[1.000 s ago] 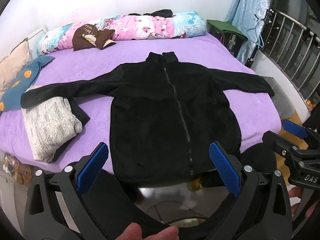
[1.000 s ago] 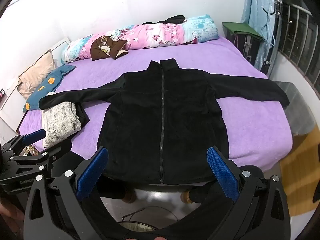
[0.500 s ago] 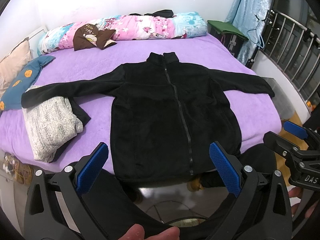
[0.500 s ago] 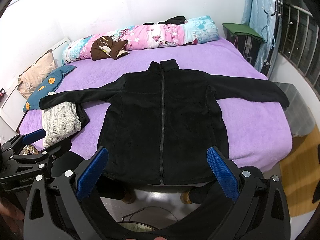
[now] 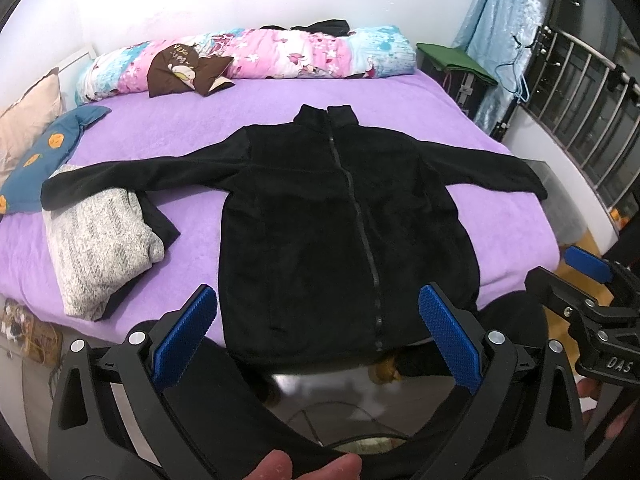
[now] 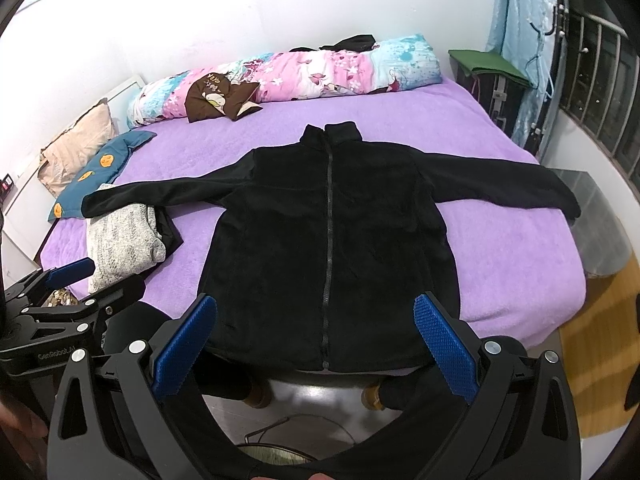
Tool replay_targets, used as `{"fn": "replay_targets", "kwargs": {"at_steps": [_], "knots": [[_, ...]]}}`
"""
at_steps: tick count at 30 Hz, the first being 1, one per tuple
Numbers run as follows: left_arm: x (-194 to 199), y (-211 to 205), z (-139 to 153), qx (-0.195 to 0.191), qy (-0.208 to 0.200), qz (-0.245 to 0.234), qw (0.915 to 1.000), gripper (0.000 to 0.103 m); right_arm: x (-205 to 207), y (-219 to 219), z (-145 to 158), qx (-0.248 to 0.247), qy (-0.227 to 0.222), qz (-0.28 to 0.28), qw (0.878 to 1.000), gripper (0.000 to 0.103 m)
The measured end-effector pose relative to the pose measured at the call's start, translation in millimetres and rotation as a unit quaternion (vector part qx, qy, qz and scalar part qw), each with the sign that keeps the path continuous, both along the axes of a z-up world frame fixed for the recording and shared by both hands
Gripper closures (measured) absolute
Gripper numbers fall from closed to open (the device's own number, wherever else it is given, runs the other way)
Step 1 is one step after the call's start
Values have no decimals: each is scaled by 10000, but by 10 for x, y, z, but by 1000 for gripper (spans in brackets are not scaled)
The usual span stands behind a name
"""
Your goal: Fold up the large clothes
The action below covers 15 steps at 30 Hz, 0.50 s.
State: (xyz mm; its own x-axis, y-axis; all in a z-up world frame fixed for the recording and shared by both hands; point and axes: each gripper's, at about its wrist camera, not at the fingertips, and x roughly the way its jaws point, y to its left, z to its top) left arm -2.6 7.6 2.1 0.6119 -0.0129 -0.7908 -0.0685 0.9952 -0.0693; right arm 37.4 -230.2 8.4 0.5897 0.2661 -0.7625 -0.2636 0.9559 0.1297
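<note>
A black zip-up fleece jacket (image 5: 344,216) lies flat, front up, on the purple bed (image 5: 168,136), both sleeves spread out sideways and its hem at the near edge. It also shows in the right wrist view (image 6: 328,232). My left gripper (image 5: 318,320) is open and empty, held above the floor in front of the hem. My right gripper (image 6: 316,328) is open and empty too, beside it at the same distance. Each gripper shows at the edge of the other's view: the right one (image 5: 592,280), the left one (image 6: 76,280).
A folded grey knit sweater (image 5: 100,240) on a dark garment lies under the jacket's left sleeve end. A rolled pink and blue quilt (image 5: 280,58) and pillows (image 5: 48,144) lie at the back and left. A grey box (image 6: 596,216) and window bars stand at the right.
Almost nothing: both grippers stay open in front of the bed, with only a slight drift of the views.
</note>
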Motion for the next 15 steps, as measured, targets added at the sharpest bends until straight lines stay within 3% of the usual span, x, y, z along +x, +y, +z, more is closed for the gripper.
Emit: {"fn": "replay_targets", "kwargs": {"at_steps": [15], "knots": [[10, 122, -57, -140, 41, 60, 9999, 6, -5, 133, 20, -158, 9, 124, 9998, 6]]}}
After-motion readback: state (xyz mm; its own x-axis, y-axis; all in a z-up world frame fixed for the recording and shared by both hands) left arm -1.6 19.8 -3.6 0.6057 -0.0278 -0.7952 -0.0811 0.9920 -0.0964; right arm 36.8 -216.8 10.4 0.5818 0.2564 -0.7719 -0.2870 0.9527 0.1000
